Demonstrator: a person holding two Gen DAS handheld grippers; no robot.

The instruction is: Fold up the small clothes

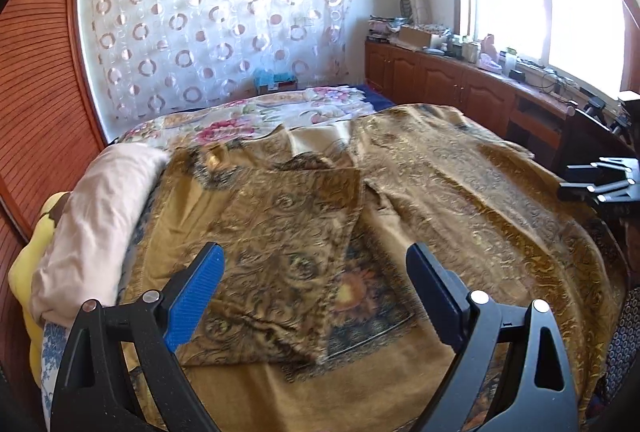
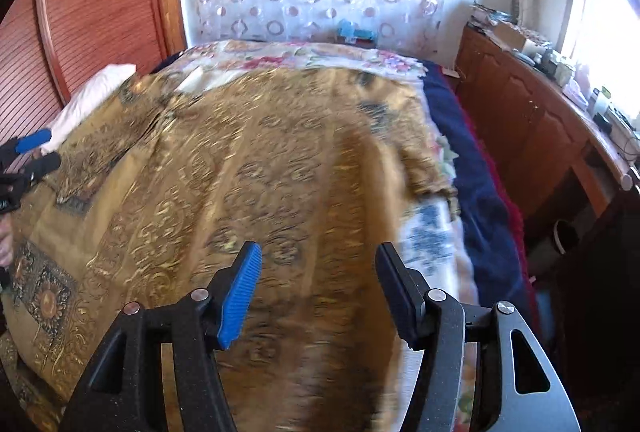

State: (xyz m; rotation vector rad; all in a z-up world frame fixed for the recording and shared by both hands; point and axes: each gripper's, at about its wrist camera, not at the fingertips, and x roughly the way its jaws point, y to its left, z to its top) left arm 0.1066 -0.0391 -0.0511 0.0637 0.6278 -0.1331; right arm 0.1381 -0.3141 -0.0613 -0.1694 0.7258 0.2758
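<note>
Left gripper (image 1: 316, 272), right gripper (image 2: 318, 276) spread wide above gold cloth (image 1: 288, 224).

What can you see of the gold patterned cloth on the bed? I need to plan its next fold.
The gold patterned cloth is a woven-looking brocade with swirling motifs and dark bordered flower panels. It lies spread over the bed, mostly flat, with its left part folded back over itself into a doubled flap. A pale pillow lies beside its left edge. Both grippers are open above it, gripping nothing.
</note>
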